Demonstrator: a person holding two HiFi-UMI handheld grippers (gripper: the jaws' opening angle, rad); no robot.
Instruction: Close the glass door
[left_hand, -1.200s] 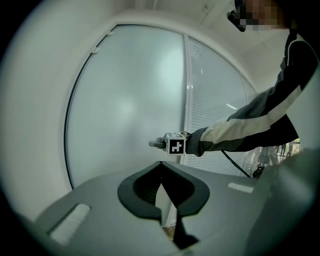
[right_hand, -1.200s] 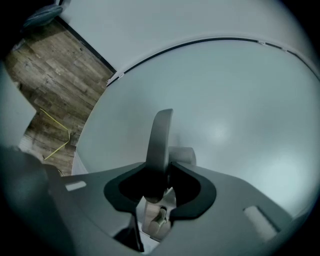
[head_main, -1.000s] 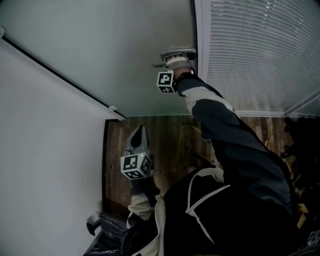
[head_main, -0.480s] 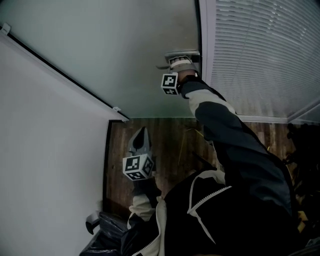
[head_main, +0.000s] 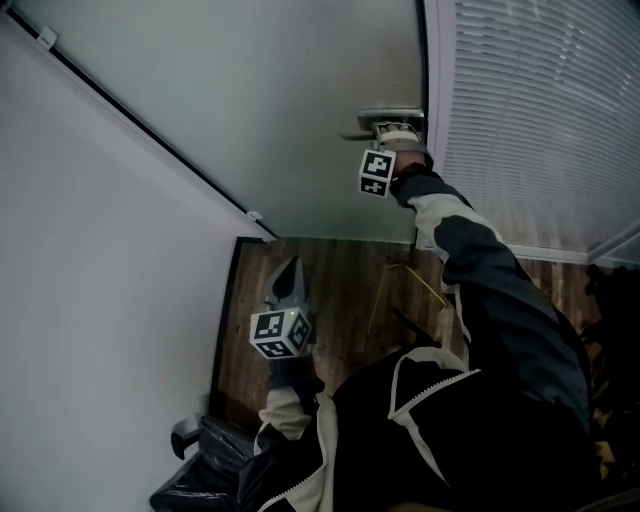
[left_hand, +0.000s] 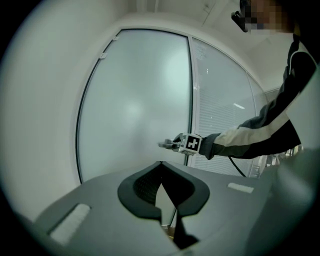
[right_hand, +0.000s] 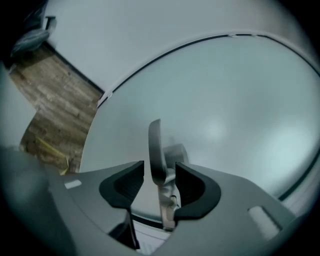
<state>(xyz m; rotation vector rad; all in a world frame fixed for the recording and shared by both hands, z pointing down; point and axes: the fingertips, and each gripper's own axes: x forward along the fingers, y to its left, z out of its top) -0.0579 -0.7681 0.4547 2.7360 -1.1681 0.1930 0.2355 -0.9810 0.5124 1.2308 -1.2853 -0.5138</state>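
Note:
The frosted glass door (head_main: 250, 100) fills the upper head view, and its metal lever handle (head_main: 385, 118) sits by the door's right edge. My right gripper (head_main: 395, 130) is at that handle on an outstretched arm. In the right gripper view the handle (right_hand: 156, 150) stands between the jaws of the right gripper (right_hand: 160, 177), which are opening, with a gap showing on the left side. My left gripper (head_main: 288, 275) hangs low over the wooden floor, away from the door, its tips together and empty. The left gripper (left_hand: 160, 175) view shows the right gripper (left_hand: 175, 144) at the handle.
A window with white blinds (head_main: 540, 120) stands right of the door. A white wall (head_main: 90, 300) runs along the left. On the wooden floor (head_main: 340, 290) lie a thin yellow frame (head_main: 385, 280) and a black bag (head_main: 200, 470) near my feet.
In the head view the door edge, the handle and my right gripper have shifted to the right and slightly down. My left gripper has stayed almost in place.

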